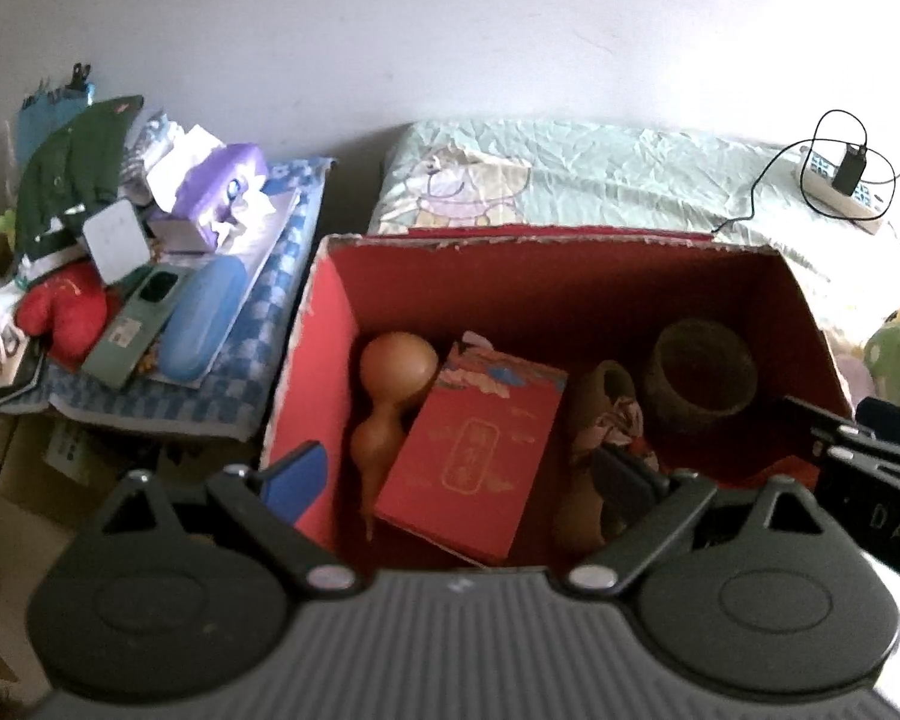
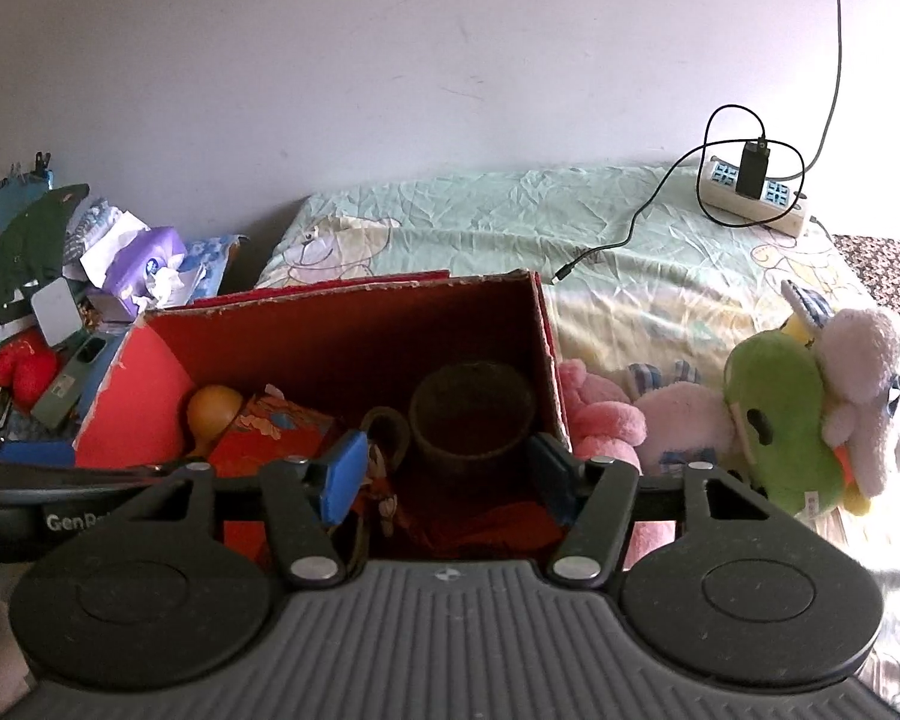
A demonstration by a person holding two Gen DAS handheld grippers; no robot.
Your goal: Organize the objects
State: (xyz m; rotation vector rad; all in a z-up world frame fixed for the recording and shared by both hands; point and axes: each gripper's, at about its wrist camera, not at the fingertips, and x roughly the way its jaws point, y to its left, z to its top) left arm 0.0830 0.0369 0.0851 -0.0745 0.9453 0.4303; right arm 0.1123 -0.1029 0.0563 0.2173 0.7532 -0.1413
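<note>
pale wall and a bed (image 2: 630,240) in a wrinkled green cartoon sheet are forming the background. red cardboard box (image 1: 570,252), open at the top, is sitting on the bed's near edge and holding a tan gourd (image 1: 390,396) against its left wall, a red packet (image 1: 480,450) leaning just beside the gourd, a small printed pouch (image 1: 615,414) to the packet's right, and a round brown woven basket (image 1: 699,375) toward the right rear corner.

left gripper (image 1: 468,474) is hovering over the box with fingers spread wide and nothing between them. right gripper (image 2: 444,468) is hanging at the box's near right side, its blue pads apart and gripping nothing.

outside the box's right wall, a pink plush (image 2: 600,414), a green plush (image 2: 774,420) and a white plush (image 2: 864,390) are lying together on the sheet. a white power strip (image 2: 756,198) with a black charger is resting near the wall. to the left, a cluttered pile including a purple tissue pack (image 1: 222,192) and a red plush (image 1: 60,306) is resting on checked blue cloth.
</note>
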